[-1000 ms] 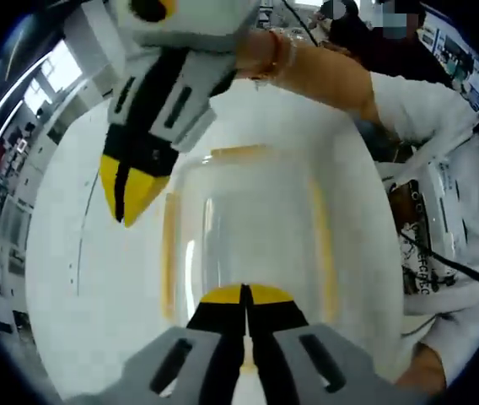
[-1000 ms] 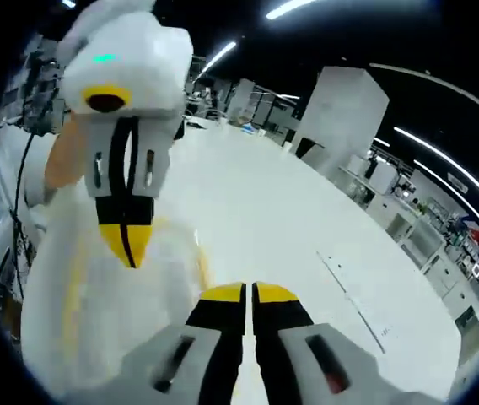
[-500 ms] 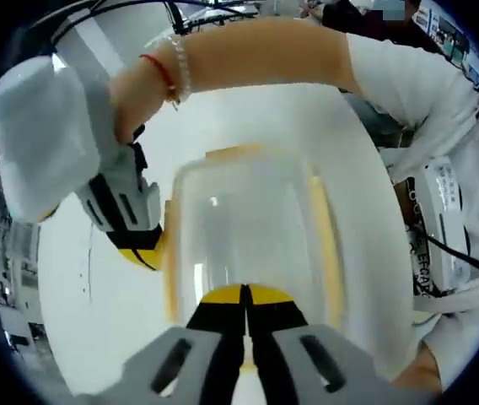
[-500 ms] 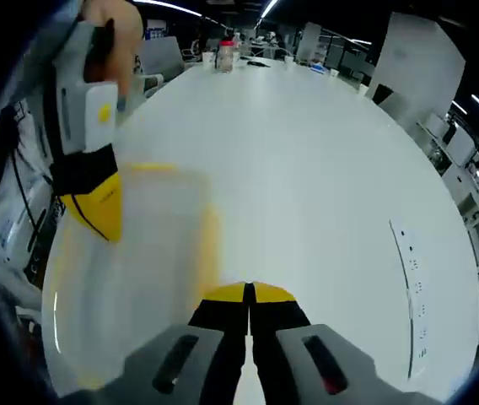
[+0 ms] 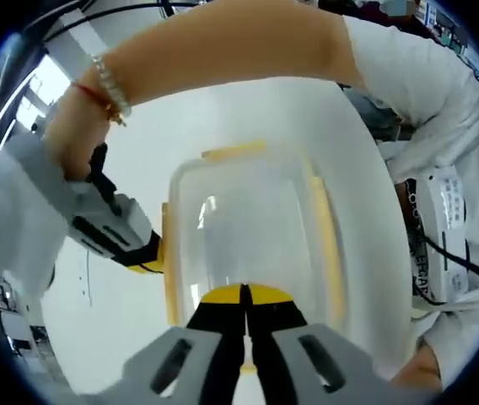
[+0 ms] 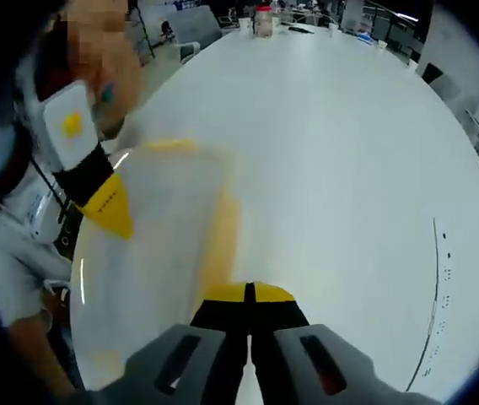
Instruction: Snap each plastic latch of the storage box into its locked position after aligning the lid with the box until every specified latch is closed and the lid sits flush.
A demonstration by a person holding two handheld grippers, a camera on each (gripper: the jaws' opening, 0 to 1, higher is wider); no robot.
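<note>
Storage box (image 5: 248, 228) with lid (image 6: 151, 245) on white worktop (image 6: 332, 152). We press left gripper (image 5: 244, 295), fingers clenched, empty, on near edge; right gripper (image 6: 248, 295), clenched, at side latch (image 6: 218, 245), probably for snapping it.

Both grippers (image 5: 244, 295) (image 6: 249, 295) closed, empty

I can read no text here. Dark printed lettering runs down the person's white shirt (image 5: 432, 268) at the right of my left gripper view, but it is too small and warped to make out.
</note>
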